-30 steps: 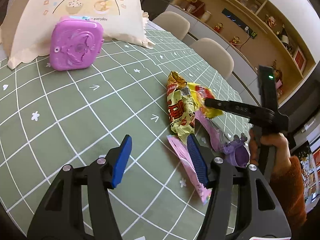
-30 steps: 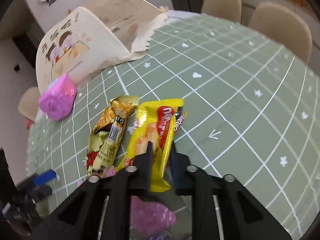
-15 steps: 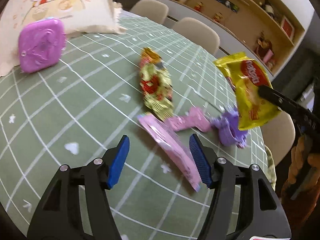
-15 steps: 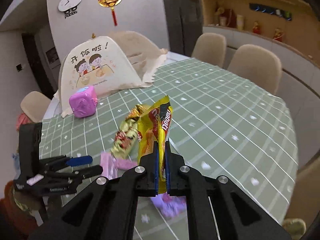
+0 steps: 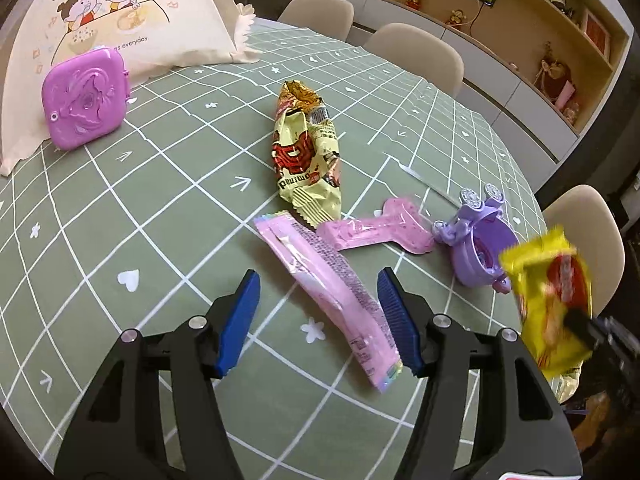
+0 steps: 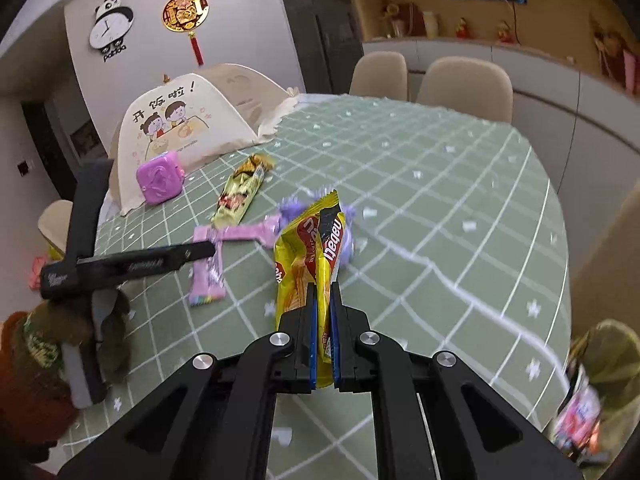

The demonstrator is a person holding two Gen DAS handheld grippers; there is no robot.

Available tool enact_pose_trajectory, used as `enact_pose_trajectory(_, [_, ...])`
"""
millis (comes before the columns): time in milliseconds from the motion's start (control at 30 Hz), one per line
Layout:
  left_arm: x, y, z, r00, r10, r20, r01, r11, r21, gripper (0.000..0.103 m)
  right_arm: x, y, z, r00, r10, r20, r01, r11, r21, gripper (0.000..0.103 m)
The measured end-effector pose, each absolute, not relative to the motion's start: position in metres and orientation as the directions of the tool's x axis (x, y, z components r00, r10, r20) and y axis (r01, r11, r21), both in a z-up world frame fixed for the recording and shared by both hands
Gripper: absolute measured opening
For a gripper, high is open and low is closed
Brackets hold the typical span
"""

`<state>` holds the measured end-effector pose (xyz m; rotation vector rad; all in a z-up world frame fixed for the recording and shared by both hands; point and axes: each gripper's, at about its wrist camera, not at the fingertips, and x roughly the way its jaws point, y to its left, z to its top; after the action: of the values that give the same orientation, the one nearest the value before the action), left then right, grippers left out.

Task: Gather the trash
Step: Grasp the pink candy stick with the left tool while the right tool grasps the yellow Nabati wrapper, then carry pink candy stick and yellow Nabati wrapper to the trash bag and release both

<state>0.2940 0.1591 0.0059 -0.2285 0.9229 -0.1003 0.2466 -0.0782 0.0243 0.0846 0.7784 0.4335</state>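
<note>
We held a crinkled yellow wafer wrapper [image 6: 310,256] clamped in our right hand-held gripper [image 6: 324,344]; our left hand-held gripper [image 5: 320,320] stood apart over a pink wrapper [image 5: 328,292].

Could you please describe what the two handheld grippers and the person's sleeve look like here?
Both the left gripper and the right gripper are matte black plastic frames with silver rivets and ribbed blue pads. The left one's long black body carries small white lettering, too blurred to read. The sleeve is rust-orange knit.

Bare table [image 5: 132,208] is left on the left, while the middle is blocked by wrappers [image 5: 308,152] and a purple toy [image 5: 478,248]
</note>
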Motion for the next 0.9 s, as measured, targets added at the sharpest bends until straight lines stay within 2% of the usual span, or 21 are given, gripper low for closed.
enact_pose_trajectory(167, [0.292,0.14,0.007,0.596,-0.16,-0.787,0.013,0.982,-0.189,0.035,0.227,-0.09,0.018,0.632,0.417,-0.653,-0.346,0.906,0.243,0.007])
enact_pose_trajectory(233, [0.291,0.133,0.008,0.595,-0.167,-0.786,0.04,0.983,-0.178,0.021,0.22,-0.092,0.017,0.639,0.408,-0.652,-0.348,0.909,0.229,0.007])
enact_pose_trajectory(333, [0.286,0.125,0.011,0.601,-0.181,-0.778,0.072,0.982,-0.173,0.011,0.212,-0.092,0.016,0.647,0.397,-0.651,-0.36,0.912,0.199,0.007])
enact_pose_trajectory(667, [0.235,0.12,0.038,0.684,-0.224,-0.694,0.113,0.973,-0.202,0.01,0.199,-0.106,0.021,0.663,0.404,-0.63,-0.374,0.908,0.189,0.007])
enact_pose_trajectory(900, [0.211,0.108,0.064,0.726,-0.245,-0.643,0.149,0.968,-0.2,0.01,0.19,-0.116,0.042,0.71,0.397,-0.582,-0.376,0.912,0.164,0.007])
